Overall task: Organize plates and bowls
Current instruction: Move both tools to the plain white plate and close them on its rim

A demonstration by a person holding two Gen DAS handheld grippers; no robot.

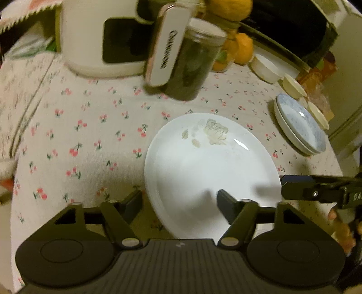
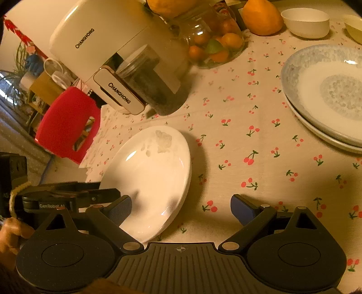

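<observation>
1. A white plate is lying on the cherry-print tablecloth of the worktop, with pale food smears sitting on its far side.
2. The left tongs are straddling the near rim of this plate: one finger is hanging outside the rim over the cloth, the other over the plate's inner surface. The jaws are standing partly apart and are not pressing on the rim, so nothing is being gripped.
3. The right tongs are hovering just beside the same plate, the left finger over its near edge and the right finger over bare cloth. They are standing wide apart and released, grasping nothing.
4. In the left wrist view the right tongs' fingers are reaching in at the plate's right edge; whether they are touching it cannot be told.
5. Two blue-patterned plates are sitting stacked, well apart from the white plate, toward the right.
6. A small white bowl is standing beyond the stack, near an orange.
7. Behind the white plate a clear jar of dark contents is standing against a white CHANGHONG appliance.
8. A glass jar of small fruit is standing beside them.
9. A red stool is showing past the worktop's edge.
</observation>
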